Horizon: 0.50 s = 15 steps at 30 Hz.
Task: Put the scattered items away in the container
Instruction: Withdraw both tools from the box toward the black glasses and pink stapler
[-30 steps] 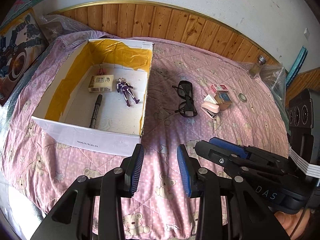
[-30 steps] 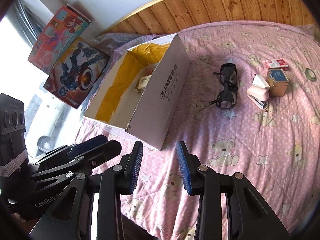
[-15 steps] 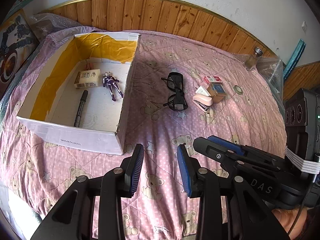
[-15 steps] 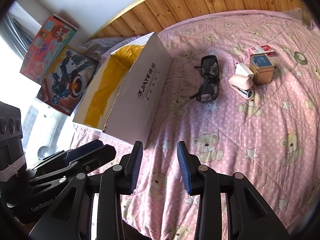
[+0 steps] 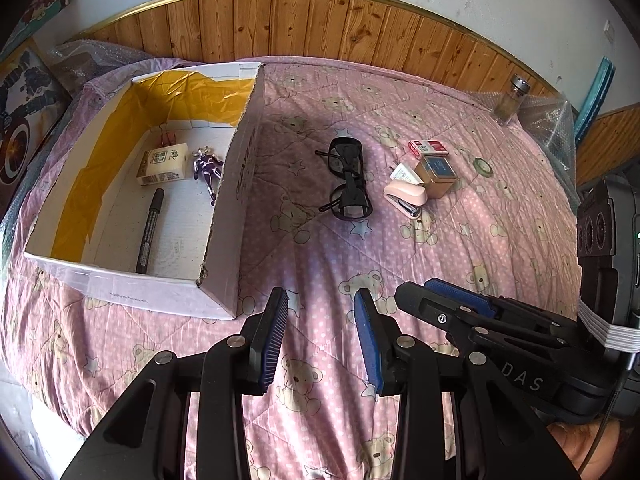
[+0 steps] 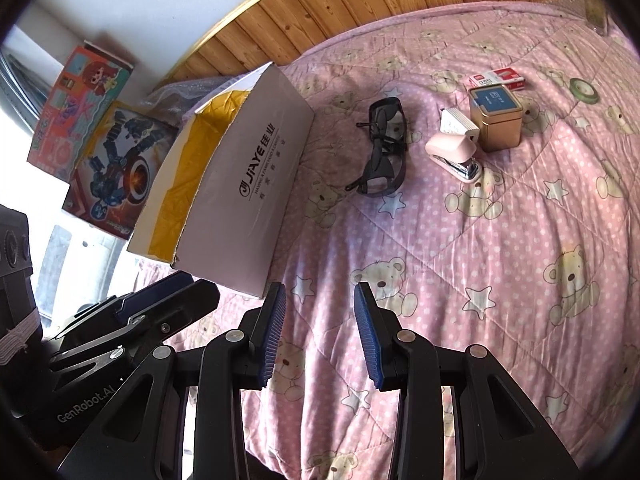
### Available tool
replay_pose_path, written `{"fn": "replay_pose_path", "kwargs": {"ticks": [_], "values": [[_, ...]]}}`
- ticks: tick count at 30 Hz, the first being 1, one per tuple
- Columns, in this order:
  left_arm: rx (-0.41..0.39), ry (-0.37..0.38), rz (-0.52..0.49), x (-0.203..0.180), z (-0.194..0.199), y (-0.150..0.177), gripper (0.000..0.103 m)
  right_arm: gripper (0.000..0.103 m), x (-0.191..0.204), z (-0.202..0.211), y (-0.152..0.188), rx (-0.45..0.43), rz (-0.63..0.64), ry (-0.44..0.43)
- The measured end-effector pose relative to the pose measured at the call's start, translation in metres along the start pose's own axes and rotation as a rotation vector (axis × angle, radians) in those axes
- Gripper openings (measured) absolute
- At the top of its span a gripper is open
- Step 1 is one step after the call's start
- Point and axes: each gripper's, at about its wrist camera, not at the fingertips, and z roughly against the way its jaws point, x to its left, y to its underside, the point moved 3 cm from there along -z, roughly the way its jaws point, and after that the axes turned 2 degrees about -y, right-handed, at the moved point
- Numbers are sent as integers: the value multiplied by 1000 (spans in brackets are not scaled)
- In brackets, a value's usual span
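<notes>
From the right wrist view we cannot see the floor of the cardboard box point(image 6: 256, 184); its printed white side wall hides everything inside. The left wrist view looks down into it, and there we see a black marker point(image 5: 149, 230), a small cream packet point(image 5: 162, 163) and a purple toy figure point(image 5: 207, 170), the last partly cut by the box wall. A small red thing at the far inner wall is too small to name.

Both grippers hang above the quilt near its front edge. The left gripper point(image 5: 322, 338) has its jaws apart with nothing between them, and the right gripper point(image 6: 320, 334) is the same, empty with a clear gap.

The loose items lie on the pink quilt point(image 5: 460, 248), well apart from the box: black glasses point(image 5: 349, 180) nearest to it, then a pink stapler point(image 5: 406, 196) just beside a gold tin point(image 5: 436, 172) and a white packet point(image 5: 405, 173). A red and white small box point(image 5: 428, 146) and a tape ring point(image 5: 482, 166) lie further back. Between the grippers and these things the quilt is free.

A glass jar point(image 5: 510, 100) stands at the far edge of the bed. Wooden panels point(image 5: 320, 24) run along the wall, and two picture boxes point(image 6: 104, 128) lean beside the bed.
</notes>
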Motion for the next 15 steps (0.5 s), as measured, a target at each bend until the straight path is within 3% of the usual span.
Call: {"fn": "replay_pose_path", "kwargs": {"ticks": [15], "values": [[41, 29, 13, -6, -22, -7, 36, 38, -22, -10, -5, 15, -42, 17]]}}
